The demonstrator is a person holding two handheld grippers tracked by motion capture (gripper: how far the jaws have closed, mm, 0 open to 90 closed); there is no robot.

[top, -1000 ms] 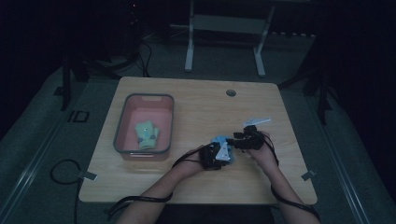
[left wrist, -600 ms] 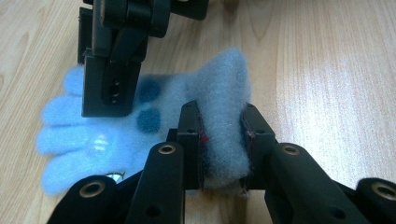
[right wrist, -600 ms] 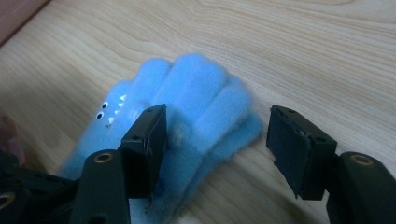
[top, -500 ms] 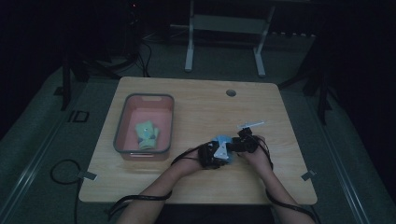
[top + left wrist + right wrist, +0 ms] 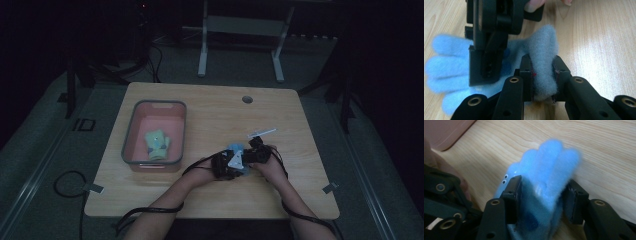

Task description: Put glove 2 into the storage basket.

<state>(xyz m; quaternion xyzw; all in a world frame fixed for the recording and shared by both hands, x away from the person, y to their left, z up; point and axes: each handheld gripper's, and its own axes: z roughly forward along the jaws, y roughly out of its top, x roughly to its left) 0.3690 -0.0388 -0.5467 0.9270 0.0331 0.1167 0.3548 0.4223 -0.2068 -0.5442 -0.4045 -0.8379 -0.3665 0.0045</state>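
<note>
A fuzzy light-blue glove (image 5: 231, 148) lies on the wooden table (image 5: 210, 115) between my two grippers. In the left gripper view, my left gripper (image 5: 542, 72) is shut on the glove's cuff (image 5: 544, 45), bunched between its pads. My right gripper (image 5: 544, 192) has just been closing around the glove's fingers (image 5: 549, 162), and both pads now touch the fuzz. In the high view, the left gripper (image 5: 237, 167) and right gripper (image 5: 246, 156) meet nose to nose right of the table's middle.
A pink bin (image 5: 155, 103) stands at the table's left with a green glove (image 5: 157, 145) inside; its corner (image 5: 444, 132) is seen from the right gripper. A cable hole (image 5: 247, 99) sits near the far edge. Cables trail off the near edge.
The right hand has moved left and slightly down toward the left gripper, onto the blue glove. The left hand has stayed put.
</note>
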